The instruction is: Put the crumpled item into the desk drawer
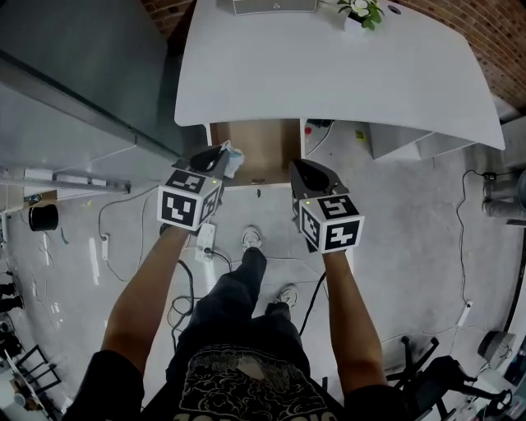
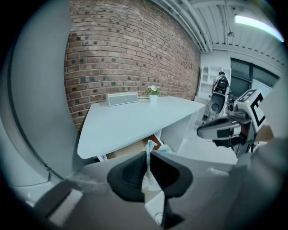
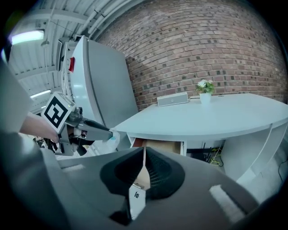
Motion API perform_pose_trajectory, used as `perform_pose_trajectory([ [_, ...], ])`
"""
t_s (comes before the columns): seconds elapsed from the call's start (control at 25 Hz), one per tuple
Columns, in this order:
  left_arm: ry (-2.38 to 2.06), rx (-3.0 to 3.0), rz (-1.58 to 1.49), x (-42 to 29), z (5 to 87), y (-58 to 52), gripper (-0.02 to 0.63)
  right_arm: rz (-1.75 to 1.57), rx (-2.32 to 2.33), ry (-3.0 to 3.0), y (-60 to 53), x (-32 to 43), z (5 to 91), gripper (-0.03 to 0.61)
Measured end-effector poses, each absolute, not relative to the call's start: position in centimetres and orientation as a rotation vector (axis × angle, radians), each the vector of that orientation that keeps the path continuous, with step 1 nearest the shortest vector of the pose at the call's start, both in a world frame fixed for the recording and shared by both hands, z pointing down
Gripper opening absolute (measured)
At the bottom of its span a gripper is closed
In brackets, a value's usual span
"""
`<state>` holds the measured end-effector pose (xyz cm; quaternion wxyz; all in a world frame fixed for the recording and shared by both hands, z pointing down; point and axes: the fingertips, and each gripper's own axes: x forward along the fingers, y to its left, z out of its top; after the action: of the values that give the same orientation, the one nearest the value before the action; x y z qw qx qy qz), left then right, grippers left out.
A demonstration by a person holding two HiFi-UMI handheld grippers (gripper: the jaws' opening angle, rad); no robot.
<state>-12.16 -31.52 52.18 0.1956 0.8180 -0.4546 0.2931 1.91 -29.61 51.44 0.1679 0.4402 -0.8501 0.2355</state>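
Note:
The crumpled item (image 1: 233, 160), white with a bit of blue, is pinched in my left gripper (image 1: 220, 158), which is shut on it at the left front edge of the open desk drawer (image 1: 261, 146). In the left gripper view the crumpled item (image 2: 163, 149) pokes out past the fingertips of the left gripper (image 2: 148, 155), with the drawer (image 2: 130, 150) beyond. My right gripper (image 1: 297, 170) is shut and holds nothing, just right of the drawer front. In the right gripper view the right gripper (image 3: 144, 164) faces the wood-lined drawer (image 3: 162, 146); the left gripper (image 3: 96, 128) shows at the left.
A white desk (image 1: 329, 74) carries a flat white box (image 1: 274, 6) and a small potted plant (image 1: 360, 12) by a brick wall. A tall grey cabinet (image 1: 74, 74) stands to the left. Cables and a power strip (image 1: 205, 242) lie on the floor by the person's feet.

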Motion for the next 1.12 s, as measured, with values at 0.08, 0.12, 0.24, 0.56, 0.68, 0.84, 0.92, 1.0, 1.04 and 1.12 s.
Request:
perform_pose_trajectory([
  [0.08,-1.249,2.289,0.842,-12.0,53.5,-32.2,0.029,0.689,1.263,-2.407,-30.1,2.2,52.4,0.017],
  [0.12,-1.235,2.29,0.859,-11.9,54.1,-32.5,0.029,0.698,1.264,-2.403,-30.3,2.2,52.9,0.017],
  [0.24,-1.186,2.302,0.917,-11.3,56.0,-33.4,0.031,0.695,1.242,-2.401,-30.8,1.9,54.2,0.029],
  [0.56,-1.056,2.317,1.001,-9.6,61.3,-34.4,0.03,0.689,1.222,-2.375,-32.3,1.0,57.6,0.032],
  [0.68,-1.015,2.32,1.026,-9.2,63.4,-35.0,0.031,0.714,1.235,-2.362,-33.0,0.7,59.2,0.031],
  [0.84,-0.985,2.319,1.053,-9.0,66.0,-36.3,0.031,0.737,1.241,-2.348,-33.9,0.4,61.1,0.031],
  [0.92,-0.97,2.323,1.065,-9.0,67.1,-36.8,0.031,0.748,1.243,-2.341,-34.2,0.2,61.9,0.029],
  [1.0,-0.952,2.328,1.077,-8.8,68.2,-37.4,0.031,0.759,1.244,-2.334,-34.5,0.1,62.6,0.029],
  [1.04,-0.943,2.331,1.084,-8.7,68.6,-37.7,0.031,0.763,1.244,-2.33,-34.5,0.1,62.9,0.029],
  [1.12,-0.928,2.335,1.097,-8.4,69.3,-38.2,0.031,0.769,1.245,-2.326,-34.8,0.1,63.3,0.029],
])
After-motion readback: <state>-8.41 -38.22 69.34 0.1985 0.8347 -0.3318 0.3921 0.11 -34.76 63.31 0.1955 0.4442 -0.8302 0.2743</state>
